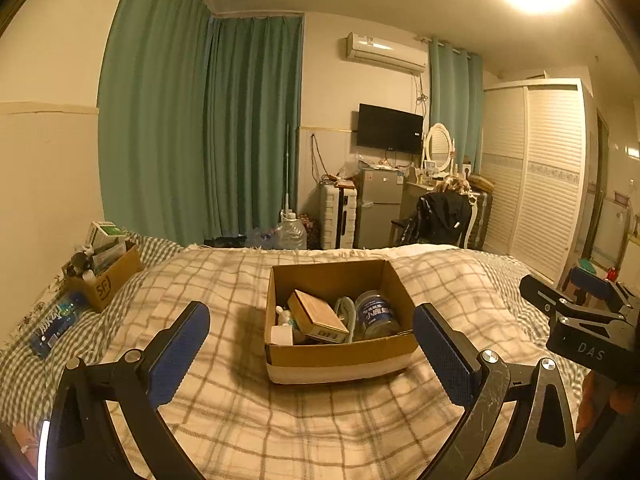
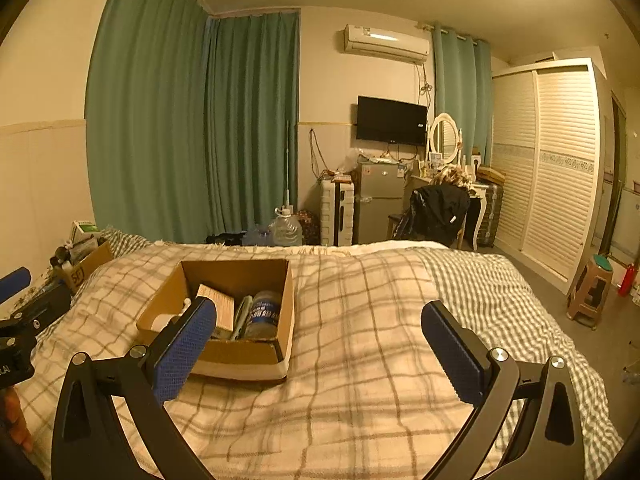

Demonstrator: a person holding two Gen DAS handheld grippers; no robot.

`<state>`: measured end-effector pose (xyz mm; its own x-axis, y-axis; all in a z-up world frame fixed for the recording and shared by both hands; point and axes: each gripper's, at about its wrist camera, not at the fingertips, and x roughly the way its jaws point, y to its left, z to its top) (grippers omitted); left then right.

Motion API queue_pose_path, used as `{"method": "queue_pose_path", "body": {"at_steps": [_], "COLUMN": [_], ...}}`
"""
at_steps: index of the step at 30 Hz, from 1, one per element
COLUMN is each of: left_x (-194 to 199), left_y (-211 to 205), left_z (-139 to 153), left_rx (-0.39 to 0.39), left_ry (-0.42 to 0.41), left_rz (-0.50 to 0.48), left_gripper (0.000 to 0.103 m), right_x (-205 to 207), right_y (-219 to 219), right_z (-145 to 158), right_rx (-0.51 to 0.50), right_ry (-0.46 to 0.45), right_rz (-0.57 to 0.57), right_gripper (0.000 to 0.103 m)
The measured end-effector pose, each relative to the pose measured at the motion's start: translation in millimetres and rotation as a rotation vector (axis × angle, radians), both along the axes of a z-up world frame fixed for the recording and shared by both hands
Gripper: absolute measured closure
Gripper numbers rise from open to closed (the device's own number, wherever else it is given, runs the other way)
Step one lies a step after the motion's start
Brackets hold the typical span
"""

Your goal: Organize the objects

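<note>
An open cardboard box (image 1: 340, 354) sits on the plaid blanket in the middle of the bed; it also shows in the right wrist view (image 2: 244, 354). Inside lie a small brown carton (image 1: 318, 316), a blue-labelled jar (image 1: 376, 314), a white bottle (image 1: 282, 330) and a pale green item. My left gripper (image 1: 312, 334) is open and empty, its pads either side of the box, held above the blanket. My right gripper (image 2: 320, 334) is open and empty, to the right of the box.
A second cardboard box (image 1: 106, 278) full of items stands at the bed's left edge by the wall. A blue packet (image 1: 56, 324) lies in front of it. Beyond the bed are a water jug (image 1: 290, 234), fridge, dresser with chair, wardrobe and a stool (image 2: 592, 290).
</note>
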<state>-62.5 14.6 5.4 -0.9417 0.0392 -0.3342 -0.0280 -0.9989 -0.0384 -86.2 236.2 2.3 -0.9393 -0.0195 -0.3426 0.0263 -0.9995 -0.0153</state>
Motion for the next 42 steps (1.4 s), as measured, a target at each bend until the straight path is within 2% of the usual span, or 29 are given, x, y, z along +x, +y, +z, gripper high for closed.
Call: {"method": "queue_pose_path", "body": {"at_steps": [5, 12, 42], "left_x": [-1.2, -1.9, -6.7], "left_y": [-2.1, 2.6, 0.9], "left_z": [-3.8, -6.8, -17.4], "left_rx": [0.014, -0.021, -0.009], "left_ry": [-0.018, -0.021, -0.05], "left_rz": [0.002, 0.0, 0.007], "left_gripper": [0.0, 0.0, 0.0], "right_x": [-1.1, 0.8, 0.6], "right_y": [-6.6, -10.6, -13.0], "right_z": [-4.7, -5.9, -12.3], "right_rx": [0.003, 0.006, 0.003], "right_ry": [-0.004, -0.003, -0.013], "right_rz": [0.011, 0.017, 0.013], "right_gripper": [0.0, 0.0, 0.0]}}
